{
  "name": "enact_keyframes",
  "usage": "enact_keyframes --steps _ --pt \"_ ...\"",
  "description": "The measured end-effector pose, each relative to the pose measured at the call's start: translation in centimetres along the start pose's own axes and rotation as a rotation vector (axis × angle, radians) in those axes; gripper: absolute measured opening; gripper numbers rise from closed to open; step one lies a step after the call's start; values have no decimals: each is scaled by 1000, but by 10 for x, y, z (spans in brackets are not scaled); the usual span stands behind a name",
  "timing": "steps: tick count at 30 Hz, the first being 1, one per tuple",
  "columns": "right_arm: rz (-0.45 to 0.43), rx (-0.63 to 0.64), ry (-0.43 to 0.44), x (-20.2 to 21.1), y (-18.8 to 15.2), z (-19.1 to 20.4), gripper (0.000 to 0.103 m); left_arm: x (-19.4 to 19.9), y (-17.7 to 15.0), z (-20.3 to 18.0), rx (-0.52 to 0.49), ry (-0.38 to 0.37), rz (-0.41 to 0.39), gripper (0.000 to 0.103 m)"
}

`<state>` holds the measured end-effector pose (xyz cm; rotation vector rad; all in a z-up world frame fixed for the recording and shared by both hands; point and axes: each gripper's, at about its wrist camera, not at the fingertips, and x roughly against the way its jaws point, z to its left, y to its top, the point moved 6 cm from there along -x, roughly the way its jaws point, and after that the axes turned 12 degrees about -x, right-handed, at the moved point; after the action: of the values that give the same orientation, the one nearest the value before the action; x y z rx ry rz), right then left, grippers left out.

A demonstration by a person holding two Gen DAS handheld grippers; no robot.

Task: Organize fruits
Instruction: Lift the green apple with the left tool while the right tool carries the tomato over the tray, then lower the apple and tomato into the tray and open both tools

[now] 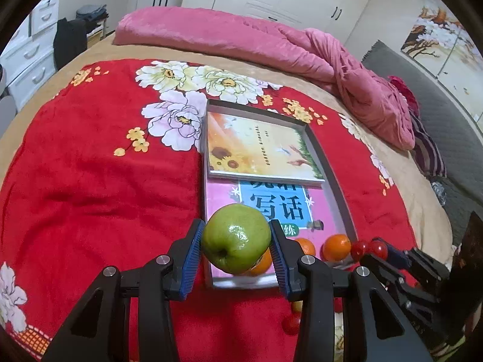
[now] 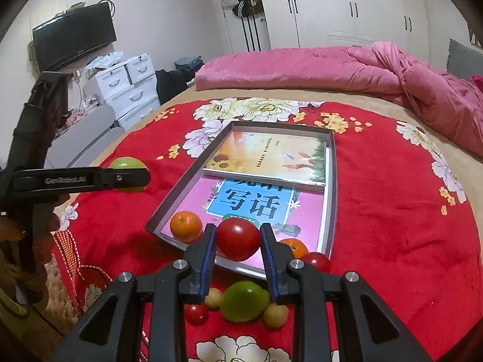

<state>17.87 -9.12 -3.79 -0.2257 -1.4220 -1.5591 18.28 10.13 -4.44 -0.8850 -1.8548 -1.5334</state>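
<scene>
My left gripper is shut on a green apple and holds it above the near end of the metal tray. My right gripper is shut on a red tomato just above the tray's near edge. Two oranges lie in the tray's near end. On the red blanket below my right gripper lie a green apple, two small yellow fruits, and red tomatoes. The left gripper with its apple shows at the left of the right wrist view.
Two books line the tray's bottom. The tray lies on a red flowered blanket on a bed. A pink quilt is bunched at the far side. White drawers and a TV stand beyond the bed.
</scene>
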Motion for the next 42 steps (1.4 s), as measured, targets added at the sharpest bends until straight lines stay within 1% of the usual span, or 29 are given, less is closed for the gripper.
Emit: enact_keyframes --steps 9,17,25,29,33,37,42 --pt "22 16 -13 -12 -6 2 29 -29 7 -5 3 -9 19 44" --pt "41 21 -26 -20 -10 -2 29 -58 12 -18 -21 -26 62 44" --pt "63 30 -41 -33 -14 -4 29 -79 14 -35 -59 -47 103 44" --pt "72 38 -52 -37 -16 -5 29 -86 12 -48 -87 -74 122 44" --pt "81 35 -53 -41 -18 -7 29 -95 8 -55 -95 -89 150 44" --pt "86 32 -51 -44 -20 -9 29 -103 6 -57 -113 -83 177 44" --pt "90 31 -55 -47 -21 -10 29 -112 0 -58 -107 -85 210 44"
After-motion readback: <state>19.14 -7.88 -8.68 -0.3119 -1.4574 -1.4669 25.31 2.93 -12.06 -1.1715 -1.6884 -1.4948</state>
